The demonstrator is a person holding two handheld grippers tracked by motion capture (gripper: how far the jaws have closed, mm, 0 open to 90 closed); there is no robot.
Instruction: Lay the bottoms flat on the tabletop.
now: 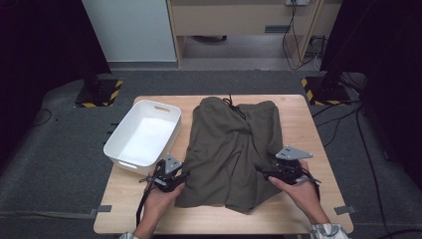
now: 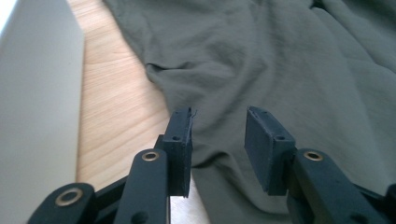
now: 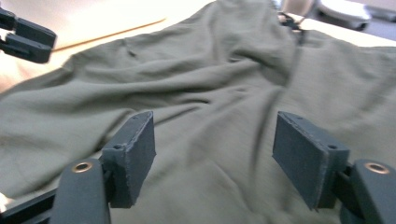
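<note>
High view: shorts (image 1: 231,149) lie spread between both tongs; left gripper (image 1: 175,180) & right gripper (image 1: 266,173) open, nothing held. Folding, w/ white bin (image 1: 124,157) beyond left one, probably remains.

High view looking down over the bench (image 1: 298,119); both gripper views hugging close, sharing the shorts (image 1: 234,149).

The olive shorts (image 1: 234,149) are showing matt, creased woven cloth; the table (image 1: 298,209) is showing smooth pale wood grain; the white bin (image 1: 142,132) is looking like smooth plastic.
</note>
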